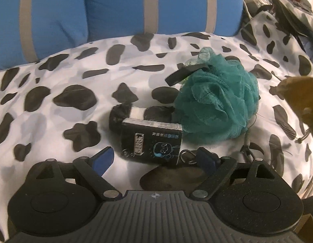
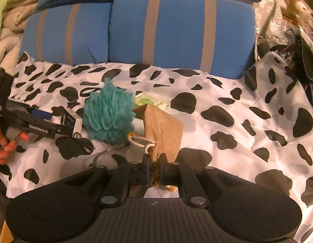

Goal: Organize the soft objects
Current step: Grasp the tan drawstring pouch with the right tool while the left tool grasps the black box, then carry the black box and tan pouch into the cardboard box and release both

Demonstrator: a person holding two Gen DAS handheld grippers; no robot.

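A teal mesh bath pouf (image 1: 215, 103) lies on the cow-print sheet (image 1: 55, 64); it also shows in the right wrist view (image 2: 107, 114). A small black packet with a blue cartoon (image 1: 150, 142) lies just left of the pouf, between the tips of my open left gripper (image 1: 154, 160). My right gripper (image 2: 154, 168) is shut on the neck of a tan burlap drawstring pouch (image 2: 161, 130), held just right of the pouf. The pouch shows blurred at the right edge of the left wrist view (image 1: 298, 95).
Two blue pillows with tan stripes (image 2: 176, 28) stand at the back. A green-printed tissue pack (image 2: 150, 102) lies behind the pouch. A keyring (image 1: 188, 156) lies by the black packet. Cluttered bags and a plush toy (image 2: 296, 6) fill the far right.
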